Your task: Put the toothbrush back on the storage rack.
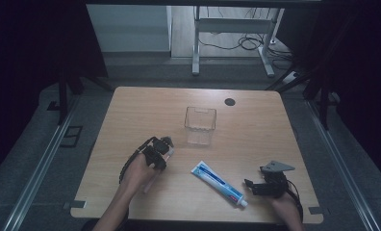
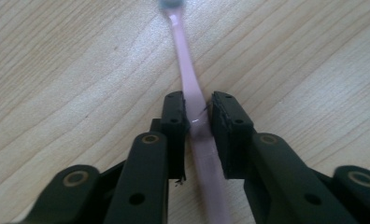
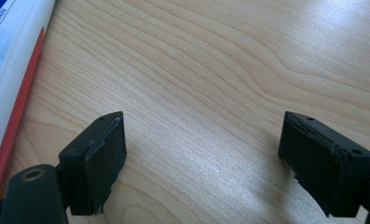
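The left tool [image 2: 199,116] grips a pink toothbrush [image 2: 185,70] lying flat on the desk [image 1: 256,130], its handle running straight out between the jaws toward the clear cup [image 1: 200,125], while the right tool [image 3: 204,154] rests open beside the toothpaste tube [image 1: 219,183].

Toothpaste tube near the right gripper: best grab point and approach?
Grip the toothpaste tube across its flat body near the middle, coming down from above. It lies flat and slanted on the table, so the open right gripper would probably have to turn its jaws square to the tube's long axis. The capped end is narrower and likelier to slip.
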{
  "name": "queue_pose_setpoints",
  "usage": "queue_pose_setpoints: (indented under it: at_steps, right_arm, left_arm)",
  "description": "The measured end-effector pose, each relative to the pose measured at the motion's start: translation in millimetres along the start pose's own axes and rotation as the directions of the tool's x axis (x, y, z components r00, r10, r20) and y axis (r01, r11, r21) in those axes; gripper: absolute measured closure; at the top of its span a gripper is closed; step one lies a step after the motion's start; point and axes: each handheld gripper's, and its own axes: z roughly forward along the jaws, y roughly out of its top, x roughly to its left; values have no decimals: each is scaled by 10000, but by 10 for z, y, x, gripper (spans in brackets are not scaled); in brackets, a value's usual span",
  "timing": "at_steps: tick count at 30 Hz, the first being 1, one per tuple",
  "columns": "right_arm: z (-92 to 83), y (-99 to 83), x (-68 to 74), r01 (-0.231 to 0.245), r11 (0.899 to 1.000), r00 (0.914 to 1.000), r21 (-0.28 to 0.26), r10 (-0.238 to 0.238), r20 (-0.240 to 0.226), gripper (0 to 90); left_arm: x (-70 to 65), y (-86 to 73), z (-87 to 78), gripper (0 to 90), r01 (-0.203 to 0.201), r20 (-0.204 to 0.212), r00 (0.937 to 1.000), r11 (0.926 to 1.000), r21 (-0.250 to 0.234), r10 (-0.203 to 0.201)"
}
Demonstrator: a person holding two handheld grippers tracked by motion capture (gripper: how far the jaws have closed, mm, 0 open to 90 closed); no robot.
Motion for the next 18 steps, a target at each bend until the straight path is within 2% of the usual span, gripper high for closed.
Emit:
queue_pose_setpoints:
  at_steps: [8,18]
  right_arm:
    - [0,0,0,2,10000,10000,1,-2,0,151]
    - [0,0,0,0,10000,10000,1,0,1,151]
  left_arm:
    - [5,9,-1,790,-128,-71,9999,9999,-20,128]
    - [26,2,-62,792,-190,126,9997,9986,-491,196]
